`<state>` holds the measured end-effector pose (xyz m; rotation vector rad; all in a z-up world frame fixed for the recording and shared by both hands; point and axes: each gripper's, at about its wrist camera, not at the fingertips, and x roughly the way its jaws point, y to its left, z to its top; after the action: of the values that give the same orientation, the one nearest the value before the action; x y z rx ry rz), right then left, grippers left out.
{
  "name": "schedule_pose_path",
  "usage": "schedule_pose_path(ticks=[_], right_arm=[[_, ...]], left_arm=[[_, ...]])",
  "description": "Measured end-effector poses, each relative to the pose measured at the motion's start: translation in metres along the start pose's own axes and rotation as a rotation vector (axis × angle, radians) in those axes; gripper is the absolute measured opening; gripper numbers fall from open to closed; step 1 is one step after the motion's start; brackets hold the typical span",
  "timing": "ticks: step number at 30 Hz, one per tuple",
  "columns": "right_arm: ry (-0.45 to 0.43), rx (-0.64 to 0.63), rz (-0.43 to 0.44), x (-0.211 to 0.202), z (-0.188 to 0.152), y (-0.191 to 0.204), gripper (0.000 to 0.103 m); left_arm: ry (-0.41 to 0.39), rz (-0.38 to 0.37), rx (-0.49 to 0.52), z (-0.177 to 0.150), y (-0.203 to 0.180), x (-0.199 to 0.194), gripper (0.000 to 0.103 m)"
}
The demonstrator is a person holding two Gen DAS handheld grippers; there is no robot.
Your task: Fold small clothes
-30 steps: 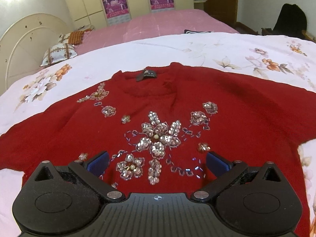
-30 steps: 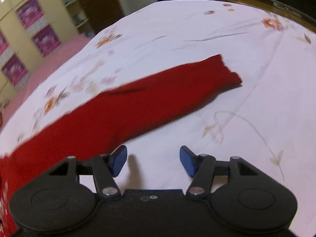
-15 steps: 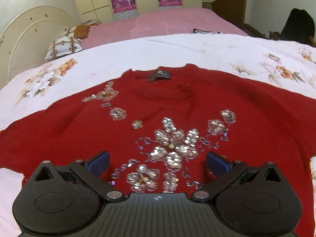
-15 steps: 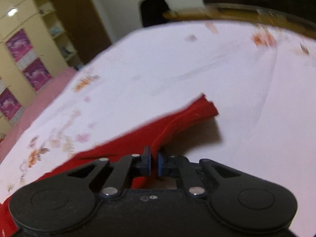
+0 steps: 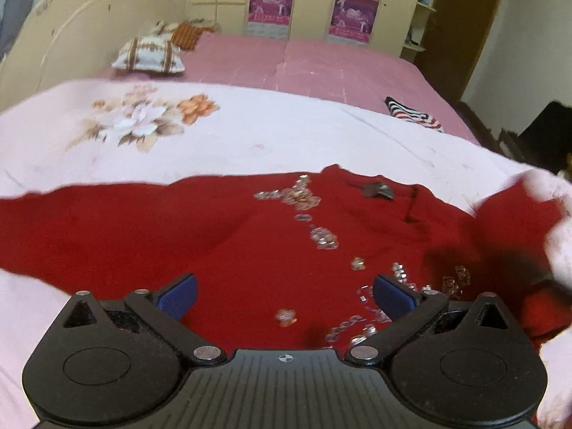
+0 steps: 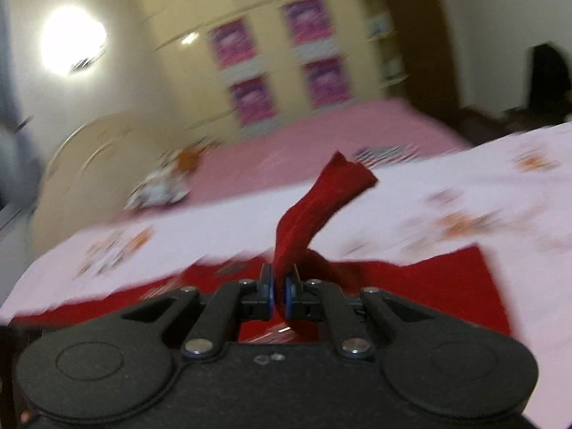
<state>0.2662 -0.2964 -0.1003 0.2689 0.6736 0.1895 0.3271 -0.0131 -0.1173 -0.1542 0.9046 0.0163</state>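
A red sweater (image 5: pixel 221 236) with sequin flowers lies spread on the white floral bedspread (image 5: pixel 214 143). My left gripper (image 5: pixel 284 296) hangs open just above its chest, nothing between the blue pads. One long sleeve stretches off to the left. In the right wrist view my right gripper (image 6: pixel 280 291) is shut on the other sleeve (image 6: pixel 321 196), which stands up from the pads with its cuff in the air above the sweater's body (image 6: pixel 429 293). The same lifted sleeve (image 5: pixel 507 214) shows blurred at the right edge of the left wrist view.
A pink bed (image 5: pixel 321 64) with pillows (image 5: pixel 150 53) and a cream headboard (image 5: pixel 89 28) lies beyond the bedspread. A striped cloth (image 5: pixel 411 114) rests at its near right. Wardrobe doors with purple posters (image 5: pixel 354 14) line the far wall.
My right gripper closed on the sleeve near its cuff, lifted it and swung it over towards the sweater's body. My left gripper slid left across the chest, staying open.
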Motion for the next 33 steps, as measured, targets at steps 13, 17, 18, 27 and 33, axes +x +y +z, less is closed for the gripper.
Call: schedule_pose_path(ticks=[13,17,18,27,33], right_arm=[[0.112,-0.055,-0.128,0.006,-0.044,0.039,0.044],[0.108,-0.037,-0.237,-0.020,-0.055,0.006,0.047],[0.109,-0.027,-0.258,-0.022,-0.058,0.000,0.047],[0.135,0.037,-0.401,-0.029,-0.085,-0.050,0.056],[0.162,0.073,-0.400,-0.028,-0.088,-0.057,0.055]], left_arm=[[0.158,-0.301,-0.048,-0.018,-0.005,0.056,0.072],[0.158,-0.326,-0.130,-0.018,-0.009,0.076,0.051],[0.155,-0.325,-0.131,-0.019,-0.012,0.076,0.051],[0.058,-0.319,-0.129,-0.023,-0.023,0.076,0.004],[-0.079,-0.345,-0.187,0.004,0.008,0.039,0.003]])
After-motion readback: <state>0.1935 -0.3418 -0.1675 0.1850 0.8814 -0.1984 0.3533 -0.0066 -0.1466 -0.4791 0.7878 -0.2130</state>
